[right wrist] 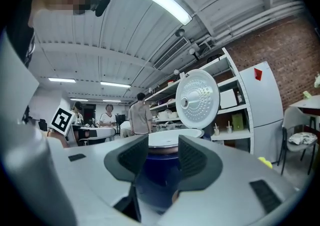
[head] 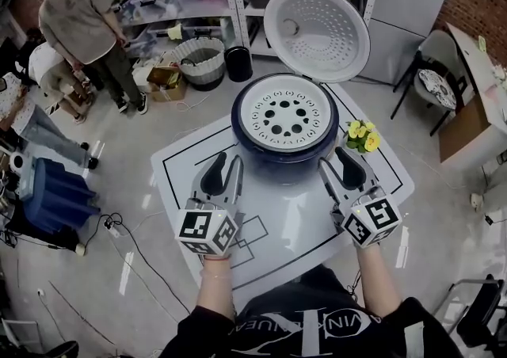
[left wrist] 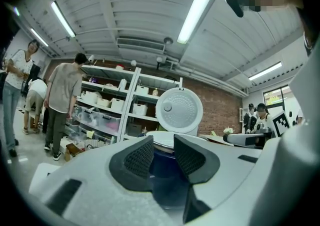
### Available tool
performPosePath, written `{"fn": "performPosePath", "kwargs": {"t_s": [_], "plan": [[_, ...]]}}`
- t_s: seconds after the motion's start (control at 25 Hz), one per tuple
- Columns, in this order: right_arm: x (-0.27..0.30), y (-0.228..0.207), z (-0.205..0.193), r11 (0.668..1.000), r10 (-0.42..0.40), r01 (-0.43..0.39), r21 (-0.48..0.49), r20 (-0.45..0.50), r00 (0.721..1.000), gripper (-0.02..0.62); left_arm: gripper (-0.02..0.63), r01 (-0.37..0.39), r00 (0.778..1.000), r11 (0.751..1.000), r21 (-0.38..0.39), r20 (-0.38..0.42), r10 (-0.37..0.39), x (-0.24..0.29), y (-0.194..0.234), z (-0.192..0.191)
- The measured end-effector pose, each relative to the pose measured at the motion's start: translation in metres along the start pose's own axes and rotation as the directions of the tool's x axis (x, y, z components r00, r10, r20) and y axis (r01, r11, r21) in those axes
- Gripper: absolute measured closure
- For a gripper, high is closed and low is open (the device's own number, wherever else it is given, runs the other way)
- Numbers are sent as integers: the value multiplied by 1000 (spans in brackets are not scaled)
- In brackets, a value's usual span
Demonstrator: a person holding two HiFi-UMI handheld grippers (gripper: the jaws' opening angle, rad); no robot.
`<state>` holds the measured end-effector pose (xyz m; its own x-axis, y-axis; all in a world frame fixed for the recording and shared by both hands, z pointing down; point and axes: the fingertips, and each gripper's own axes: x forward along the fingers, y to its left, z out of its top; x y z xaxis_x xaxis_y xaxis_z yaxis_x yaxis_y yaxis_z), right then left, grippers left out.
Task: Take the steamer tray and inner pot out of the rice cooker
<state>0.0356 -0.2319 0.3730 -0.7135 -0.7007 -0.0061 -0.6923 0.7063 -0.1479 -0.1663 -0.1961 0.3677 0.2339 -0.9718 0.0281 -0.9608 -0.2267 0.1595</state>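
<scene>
- A dark blue round rice cooker (head: 277, 162) stands on the white surface (head: 261, 230) marked with black lines. Its white domed lid (head: 317, 32) is swung up and open behind it.
- The white perforated steamer tray (head: 283, 116) sits in the cooker's mouth.
- The left tongs (head: 229, 160) (left wrist: 163, 142) are level near the cooker's front left, spread and pinching nothing.
- The right tongs (head: 334, 158) (right wrist: 163, 142) are near its front right, also spread and empty.
- Small yellow flowers (head: 362, 136) lie just right of the cooker.

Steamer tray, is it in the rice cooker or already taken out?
In. The white perforated steamer tray sits in the mouth of the blue rice cooker, whose lid stands raised behind it.
</scene>
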Motion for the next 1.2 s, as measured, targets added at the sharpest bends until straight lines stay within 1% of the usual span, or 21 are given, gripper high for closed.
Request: {"fn": "performPosePath", "kwargs": {"t_s": [0.2,0.36,0.56,0.72,0.84,0.92,1.08,1.2], "plan": [[21,-19,11,1000,19,-19,-18,-9,1000,428,505,-26,1000,1000,6,0,26,20,3,5],[39,-37,16,999,29,-30,-38,-38,999,429,494,-54,999,999,7,0,54,37,4,9],[67,-64,17,996,24,-34,-84,-114,993,428,485,-90,996,995,36,-12,90,66,7,13],[91,-79,12,993,32,-53,-106,-194,981,428,477,-118,992,992,52,-33,120,85,13,12],[105,-90,8,990,18,-53,-133,-250,968,429,472,-131,990,989,63,-52,134,97,16,10],[116,-95,4,984,4,-56,-167,-296,955,428,471,-141,987,987,75,-68,147,103,19,8],[135,-104,-7,961,-54,-60,-271,-392,918,428,468,-159,981,981,107,-94,169,113,24,5],[143,-110,-12,949,-80,-66,-308,-440,894,419,465,-163,978,979,123,-108,176,120,25,3]]}}
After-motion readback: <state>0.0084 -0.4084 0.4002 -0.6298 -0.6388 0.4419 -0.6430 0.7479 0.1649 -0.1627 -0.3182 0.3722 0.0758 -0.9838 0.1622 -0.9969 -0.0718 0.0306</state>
